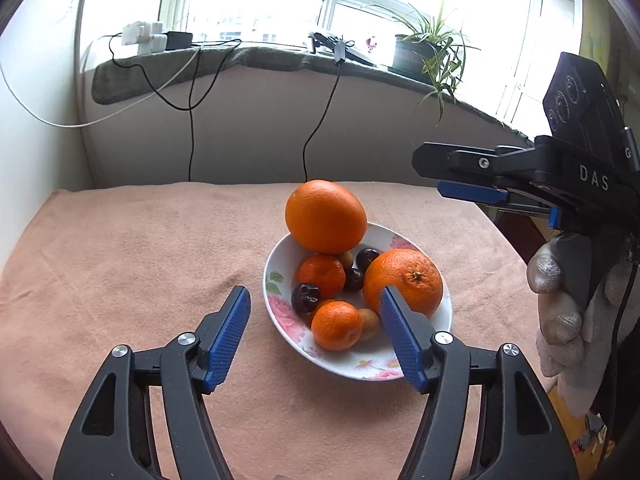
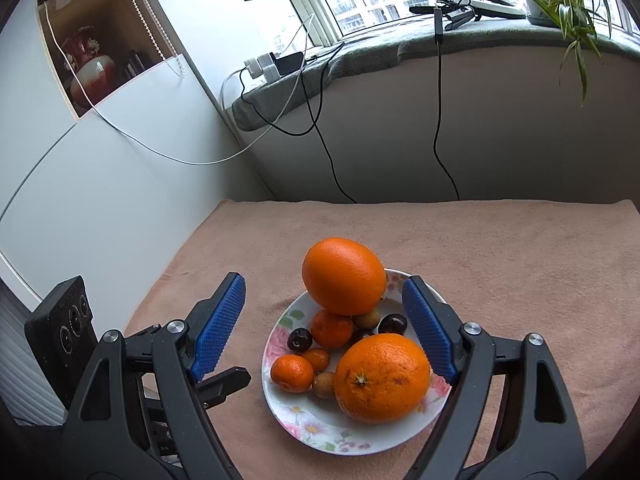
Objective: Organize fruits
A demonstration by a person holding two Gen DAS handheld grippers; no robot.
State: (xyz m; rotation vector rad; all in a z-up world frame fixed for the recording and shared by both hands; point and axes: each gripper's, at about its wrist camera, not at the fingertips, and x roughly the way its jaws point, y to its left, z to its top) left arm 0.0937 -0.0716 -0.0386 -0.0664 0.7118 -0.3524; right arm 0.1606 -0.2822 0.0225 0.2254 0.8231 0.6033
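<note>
Right gripper [image 2: 324, 328], jaws apart, hovers just above the fruit plate [image 2: 320, 436].

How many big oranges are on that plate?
2: one big orange at the plate's far edge, the other at its near right. Small fruits lie between them.

Open cloth-covered surface [image 2: 520, 248] was seen on all sides of the plate [image 2: 320, 436], widest to its left and behind it. The plate itself was crowded: a large orange [image 2: 343, 276] was stacked highest at the back, a second orange [image 2: 382, 382] filled the near right, and small fruits were packed between them. The left tongs [image 1: 314, 336] and right tongs [image 2: 323, 328] were both held wide apart above the near rim. A wall [image 2: 100, 200] closed off the surface's left edge, and hanging cables [image 2: 440, 140] trailed down behind its far edge.
</note>
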